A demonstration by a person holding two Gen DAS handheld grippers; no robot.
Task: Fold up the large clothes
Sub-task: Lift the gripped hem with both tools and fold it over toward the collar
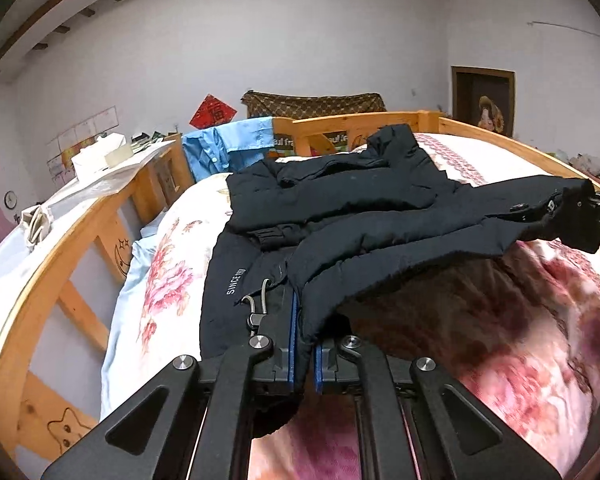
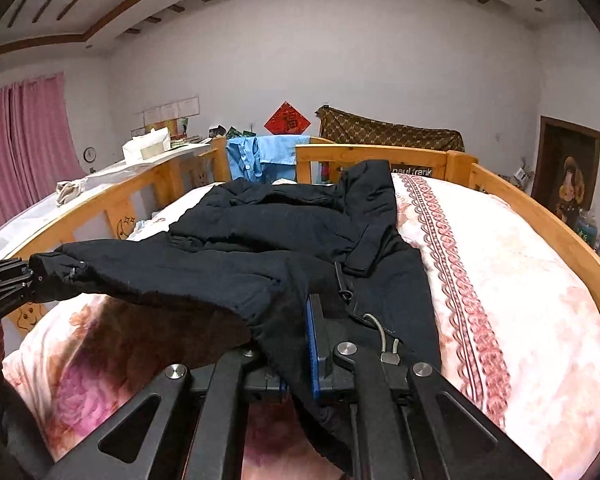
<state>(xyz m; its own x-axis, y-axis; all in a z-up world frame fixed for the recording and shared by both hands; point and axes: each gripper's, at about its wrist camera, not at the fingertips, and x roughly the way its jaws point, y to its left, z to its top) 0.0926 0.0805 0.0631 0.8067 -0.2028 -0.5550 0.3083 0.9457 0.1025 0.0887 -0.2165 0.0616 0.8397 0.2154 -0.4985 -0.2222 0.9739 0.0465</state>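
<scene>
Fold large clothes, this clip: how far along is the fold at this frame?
Early. Done: the dark jacket is spread on the floral quilt. In hand: the left gripper and right gripper are each shut on its near hem, which hangs lifted off the quilt between them. Left: carry that hem toward the collar, then the remaining folds.

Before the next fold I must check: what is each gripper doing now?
Left gripper: shut on the hem of the dark navy padded jacket.
Right gripper: shut on the same jacket's hem, near its grey drawcord.
</scene>
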